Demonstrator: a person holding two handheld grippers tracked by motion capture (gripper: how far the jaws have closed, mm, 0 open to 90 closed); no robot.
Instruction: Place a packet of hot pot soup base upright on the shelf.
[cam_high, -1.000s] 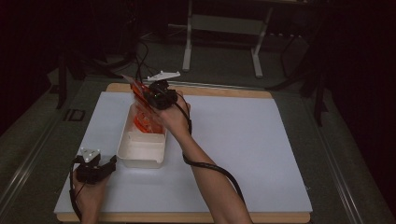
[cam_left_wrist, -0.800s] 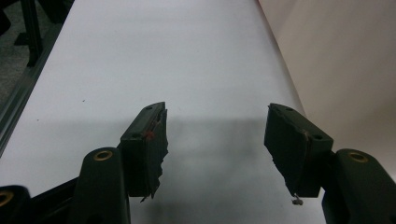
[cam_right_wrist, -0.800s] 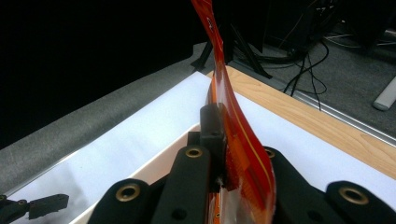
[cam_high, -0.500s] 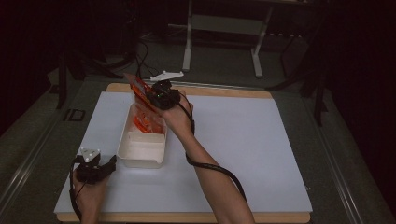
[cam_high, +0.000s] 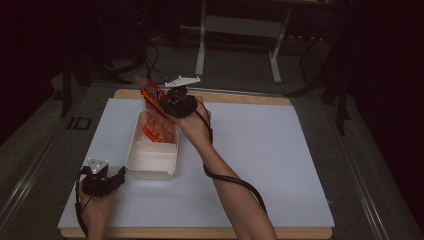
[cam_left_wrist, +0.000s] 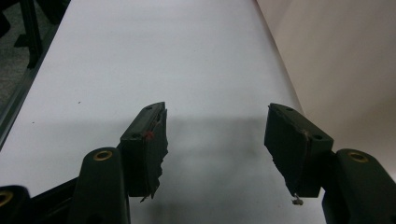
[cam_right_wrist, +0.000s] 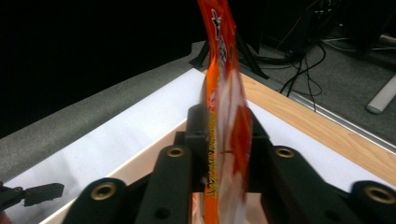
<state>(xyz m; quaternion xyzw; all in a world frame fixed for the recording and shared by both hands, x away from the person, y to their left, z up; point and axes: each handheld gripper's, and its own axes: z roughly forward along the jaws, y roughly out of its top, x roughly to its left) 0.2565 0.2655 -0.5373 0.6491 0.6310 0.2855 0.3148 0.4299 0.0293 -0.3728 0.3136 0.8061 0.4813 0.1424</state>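
Overhead, one orange packet (cam_high: 151, 95) in right gripper (cam_high: 167, 106); more fill one white bin (cam_high: 150, 167).

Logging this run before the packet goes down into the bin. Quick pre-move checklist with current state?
1. Right gripper shut on the orange packet: ok.
2. Packet over the white bin's far end: ok in the high view.
3. Room in the bin: near half bare, orange packets at the far end: ok.
4. Left gripper open, holding nothing, beside the bin's near end: ok.
5. Left gripper steadying the bin: not ok, jaws apart from its wall.
6. Packet sealed or undamaged: cannot tell.
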